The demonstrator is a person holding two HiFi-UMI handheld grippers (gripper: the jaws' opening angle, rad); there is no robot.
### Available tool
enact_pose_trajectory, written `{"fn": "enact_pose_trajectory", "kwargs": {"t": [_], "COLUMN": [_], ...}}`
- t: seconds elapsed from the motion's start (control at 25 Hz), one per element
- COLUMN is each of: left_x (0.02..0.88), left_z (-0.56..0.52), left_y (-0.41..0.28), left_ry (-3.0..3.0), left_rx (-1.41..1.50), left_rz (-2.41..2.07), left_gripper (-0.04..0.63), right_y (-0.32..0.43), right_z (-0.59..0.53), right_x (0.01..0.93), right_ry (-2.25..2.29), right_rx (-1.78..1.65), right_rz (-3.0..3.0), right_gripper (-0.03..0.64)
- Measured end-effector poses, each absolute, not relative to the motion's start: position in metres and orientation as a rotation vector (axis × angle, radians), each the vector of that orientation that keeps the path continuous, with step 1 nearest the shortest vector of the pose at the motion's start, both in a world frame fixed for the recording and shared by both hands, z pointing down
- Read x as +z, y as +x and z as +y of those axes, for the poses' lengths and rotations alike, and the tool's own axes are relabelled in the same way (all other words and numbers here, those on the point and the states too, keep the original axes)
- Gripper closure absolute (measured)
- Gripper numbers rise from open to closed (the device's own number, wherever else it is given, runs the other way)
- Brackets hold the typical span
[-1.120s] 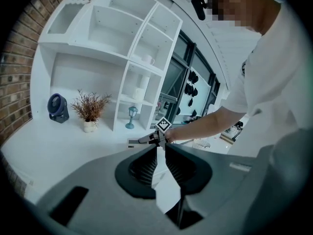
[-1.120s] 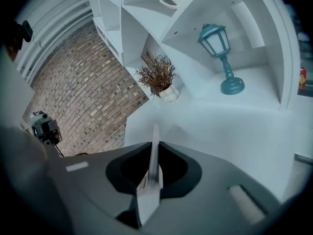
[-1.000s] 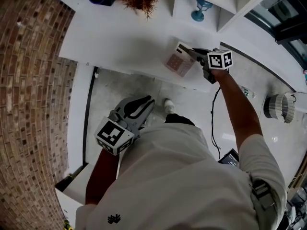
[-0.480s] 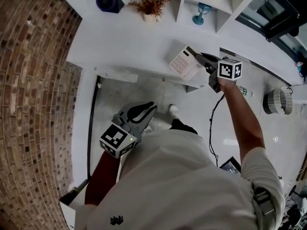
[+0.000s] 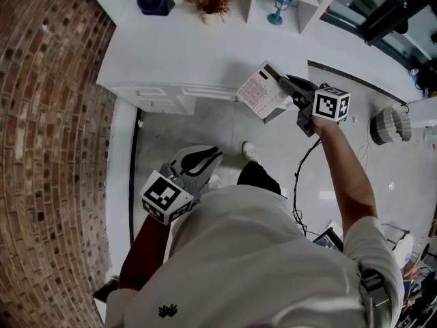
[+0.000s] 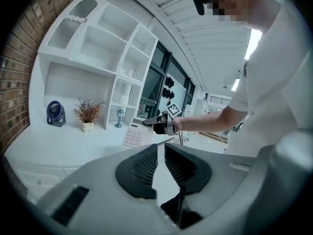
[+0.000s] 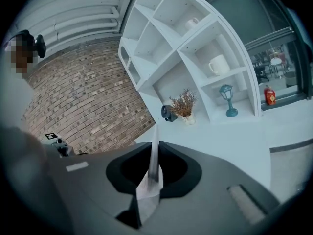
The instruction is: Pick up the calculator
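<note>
Right claw [image 5: 283, 81] pinches the calculator [image 5: 259, 91] by its edge, keypad jutting beyond the tips; left claw [image 5: 209, 154] slightly spread, empty.

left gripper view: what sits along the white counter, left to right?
Blue fan → dried plant in a pot → small lamp → calculator, lifted off the counter.
</note>
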State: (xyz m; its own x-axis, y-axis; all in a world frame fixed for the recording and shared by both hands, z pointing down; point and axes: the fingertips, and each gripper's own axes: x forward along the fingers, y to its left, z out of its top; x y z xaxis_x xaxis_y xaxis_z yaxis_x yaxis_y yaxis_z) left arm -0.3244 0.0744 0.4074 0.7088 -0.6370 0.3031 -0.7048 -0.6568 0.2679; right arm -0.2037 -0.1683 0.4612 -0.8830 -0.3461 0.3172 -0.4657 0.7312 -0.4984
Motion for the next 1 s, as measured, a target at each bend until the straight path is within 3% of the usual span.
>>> {"fn": "enact_pose_trajectory", "kwargs": {"t": [1.0], "left_x": [0.427], "left_z": [0.143], "left_y": [-0.33], "left_ry": [2.565], "left_rx": [0.255], "left_rz": [-0.97], "left_gripper": [0.589], "right_y": [-0.205], "right_z": [-0.068], "right_x": [0.411], "right_ry": [0.629], "right_rx": [0.835], "right_rz": [-2.787], "right_gripper": [0.561]}}
